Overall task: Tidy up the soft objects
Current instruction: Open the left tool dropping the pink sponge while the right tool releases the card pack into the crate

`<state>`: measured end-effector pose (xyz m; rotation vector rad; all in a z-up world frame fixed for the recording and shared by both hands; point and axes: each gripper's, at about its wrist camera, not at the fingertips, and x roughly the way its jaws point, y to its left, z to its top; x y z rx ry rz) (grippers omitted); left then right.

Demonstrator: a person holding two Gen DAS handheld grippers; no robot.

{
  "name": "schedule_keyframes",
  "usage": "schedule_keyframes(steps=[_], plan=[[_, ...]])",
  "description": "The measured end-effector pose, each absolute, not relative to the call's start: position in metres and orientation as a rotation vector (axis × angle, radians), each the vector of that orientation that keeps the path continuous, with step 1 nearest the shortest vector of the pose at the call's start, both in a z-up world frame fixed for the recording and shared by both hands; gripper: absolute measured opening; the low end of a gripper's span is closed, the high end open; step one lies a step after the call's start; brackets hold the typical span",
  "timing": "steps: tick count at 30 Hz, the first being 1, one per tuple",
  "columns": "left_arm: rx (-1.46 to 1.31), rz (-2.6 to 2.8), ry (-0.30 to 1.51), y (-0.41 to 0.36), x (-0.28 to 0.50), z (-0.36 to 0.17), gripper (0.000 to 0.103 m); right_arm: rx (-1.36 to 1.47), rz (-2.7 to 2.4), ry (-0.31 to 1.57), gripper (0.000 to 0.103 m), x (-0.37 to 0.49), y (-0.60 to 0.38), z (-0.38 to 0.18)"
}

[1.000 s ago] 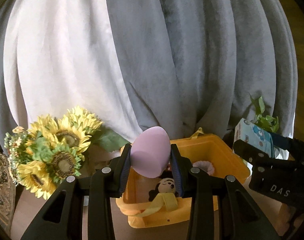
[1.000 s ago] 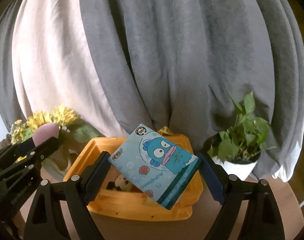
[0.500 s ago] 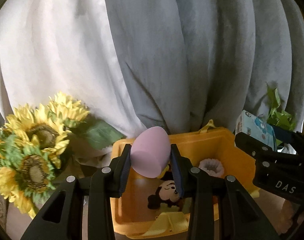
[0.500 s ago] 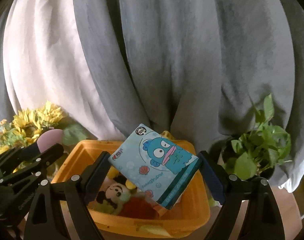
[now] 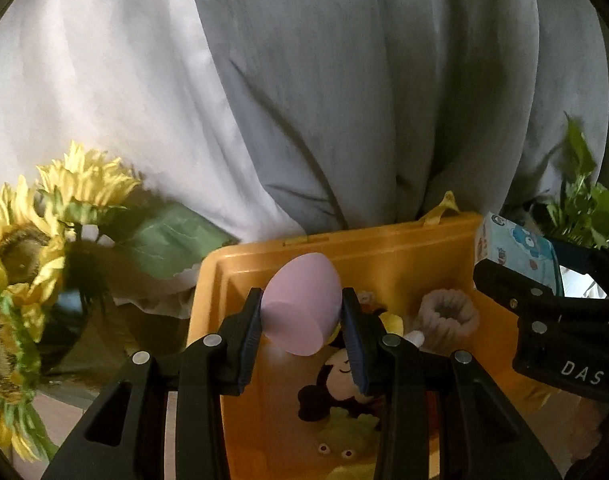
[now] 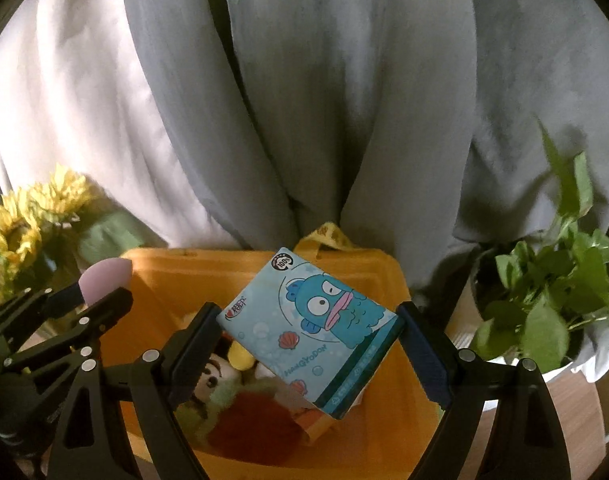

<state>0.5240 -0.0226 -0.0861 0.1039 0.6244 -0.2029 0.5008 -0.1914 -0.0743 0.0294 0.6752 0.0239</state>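
While both loads hung over the yellow bin point(image 5: 240, 280), nothing had been let go yet, so we judged the task roughly midway. Our left gripper point(image 5: 302, 320) had its fingers pinching the lilac sponge egg point(image 5: 300, 308), poised above the bin's left half. Our right gripper point(image 6: 304, 344) had its fingers clamped on the blue tissue pack point(image 6: 316, 320), tilted, over the bin's middle. Already inside lay a mouse plush point(image 5: 336, 376), a fluffy scrunchie point(image 5: 448, 316) and a red soft item point(image 6: 256, 420), so those looked done. Left to do, we reckoned: drop the egg and the pack in. Sunflowers point(image 5: 20, 248) and a potted plant point(image 6: 544, 312) flanked the bin; we saw no other loose soft things.
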Motion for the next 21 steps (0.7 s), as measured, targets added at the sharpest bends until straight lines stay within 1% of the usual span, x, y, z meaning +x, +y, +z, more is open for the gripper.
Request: schedule_keyframes(steps=[2,4,5,6,7,9,11,13,21], plan=[[0.114,-0.201,0.632,-0.024,0.526,-0.09,0.038,0.033,0.03,0.698,0.089,0.505,-0.192,-0.079],[0.112,-0.203,0.644,-0.024,0.528,-0.093,0.041,0.034,0.029,0.717,0.089,0.508,-0.194,-0.084],[0.113,-0.2,0.648,-0.024,0.528,-0.095,0.051,0.032,0.03,0.724,0.089,0.509,-0.193,-0.086],[0.112,-0.198,0.649,-0.023,0.528,-0.095,0.064,0.03,0.032,0.731,0.089,0.51,-0.193,-0.087],[0.108,-0.191,0.645,-0.022,0.527,-0.095,0.066,0.029,0.032,0.738,0.09,0.51,-0.193,-0.089],[0.105,-0.186,0.639,-0.021,0.525,-0.095,0.068,0.033,0.038,0.751,0.09,0.511,-0.194,-0.091],[0.106,-0.178,0.647,-0.02,0.523,-0.094,0.074,0.042,0.038,0.752,0.092,0.511,-0.195,-0.092],[0.103,-0.166,0.645,-0.018,0.518,-0.091,0.074,0.051,0.039,0.753,0.094,0.509,-0.197,-0.091],[0.076,-0.093,0.609,-0.007,0.486,-0.07,0.083,0.052,0.022,0.736,0.094,0.486,-0.2,-0.082]])
